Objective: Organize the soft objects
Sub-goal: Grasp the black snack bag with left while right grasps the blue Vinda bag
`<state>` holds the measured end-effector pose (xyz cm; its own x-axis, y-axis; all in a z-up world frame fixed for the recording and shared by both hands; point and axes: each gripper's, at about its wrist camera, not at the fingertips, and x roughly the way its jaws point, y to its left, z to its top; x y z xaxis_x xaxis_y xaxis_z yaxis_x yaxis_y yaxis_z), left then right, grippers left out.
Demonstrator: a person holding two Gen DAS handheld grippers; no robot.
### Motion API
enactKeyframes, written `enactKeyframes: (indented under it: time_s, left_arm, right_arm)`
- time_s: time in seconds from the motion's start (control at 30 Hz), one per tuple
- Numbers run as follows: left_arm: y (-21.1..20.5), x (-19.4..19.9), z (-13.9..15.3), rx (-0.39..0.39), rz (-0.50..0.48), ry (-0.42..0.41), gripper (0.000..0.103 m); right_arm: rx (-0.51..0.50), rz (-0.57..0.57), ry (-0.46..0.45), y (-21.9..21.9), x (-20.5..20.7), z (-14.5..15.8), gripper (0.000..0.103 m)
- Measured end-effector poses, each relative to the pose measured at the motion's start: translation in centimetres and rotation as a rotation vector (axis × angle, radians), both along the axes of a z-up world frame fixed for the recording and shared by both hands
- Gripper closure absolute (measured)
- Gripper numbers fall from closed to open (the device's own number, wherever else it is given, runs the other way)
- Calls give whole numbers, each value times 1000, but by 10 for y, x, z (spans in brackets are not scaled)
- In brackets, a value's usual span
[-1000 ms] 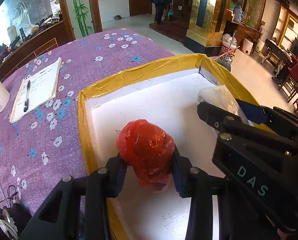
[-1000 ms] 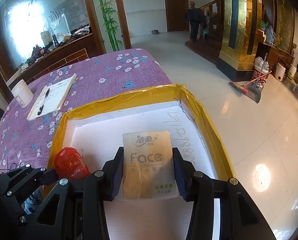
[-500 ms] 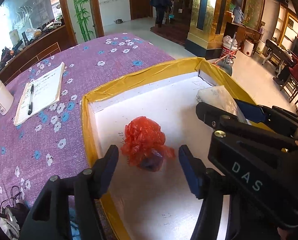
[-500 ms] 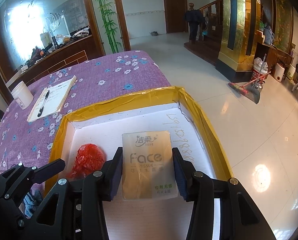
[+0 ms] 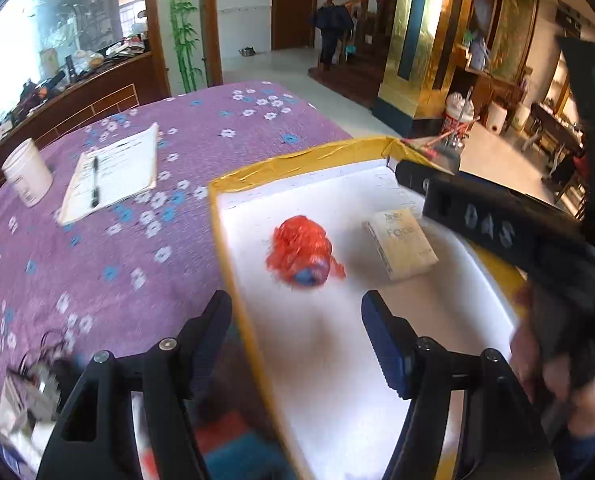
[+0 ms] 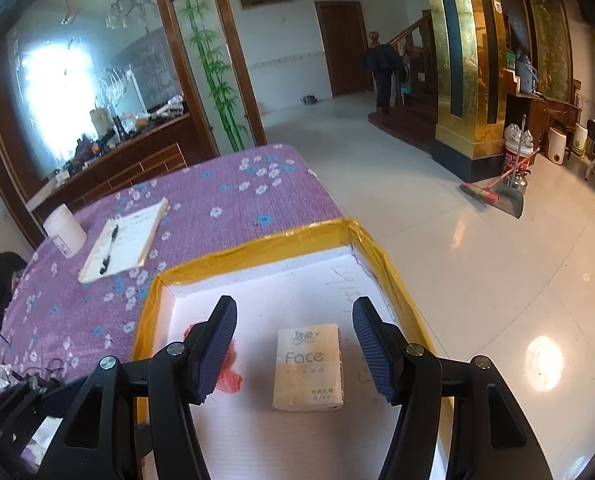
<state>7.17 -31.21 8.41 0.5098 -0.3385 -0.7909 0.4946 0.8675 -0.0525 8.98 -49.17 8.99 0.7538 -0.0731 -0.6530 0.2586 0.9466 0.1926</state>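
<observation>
Tissue pack [image 6: 308,367] printed "Face" is lying flat on the white floor of the foam box [image 6: 257,254], between and just ahead of the right gripper [image 6: 294,342], whose jaws are standing wide apart with nothing touching either blue ribbed pad. Left gripper [image 5: 296,337] is likewise gaping with nothing between its fingers, its left finger hanging over the tablecloth side of the box's yellow-taped rim and its right finger over the white interior. Red plastic bag [image 5: 302,251], crumpled with something blue showing at its near end, is sitting on the box floor ahead of the left jaws, apart from both pads, and the tissue pack is resting near it on the right, not touching it. Outward, the box is sitting on a purple floral tablecloth [image 6: 225,208], where a notepad [image 6: 123,240] with a black pen [image 6: 108,249] on it is lying well apart from the box, beside a white jar [image 6: 63,230]
</observation>
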Motion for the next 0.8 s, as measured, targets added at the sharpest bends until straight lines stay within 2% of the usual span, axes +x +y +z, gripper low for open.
enactKeyframes:
  time_s: [0.17,0.33,0.43,0.6,0.8]
  left_arm:
    - [44,-35,15,-59,17,-11,33]
    - [98,-74,19,-131,34,-28,30]
    - [124,-91,13,-155,42,-27,30]
    - [166,-111,-1,-174,75,-28,30]
    - [225,-132,-6,-166,114,-49,28]
  right_arm:
    - [47,27,-42,15,-21,16,39]
    - [49,141,-100,64,-67,28,37]
    - [57,230,-104,103,-95,20,32]
    - [23,379,-84,161,-125,2,32]
    - [-18,457,-70,196,-140,-12,32]
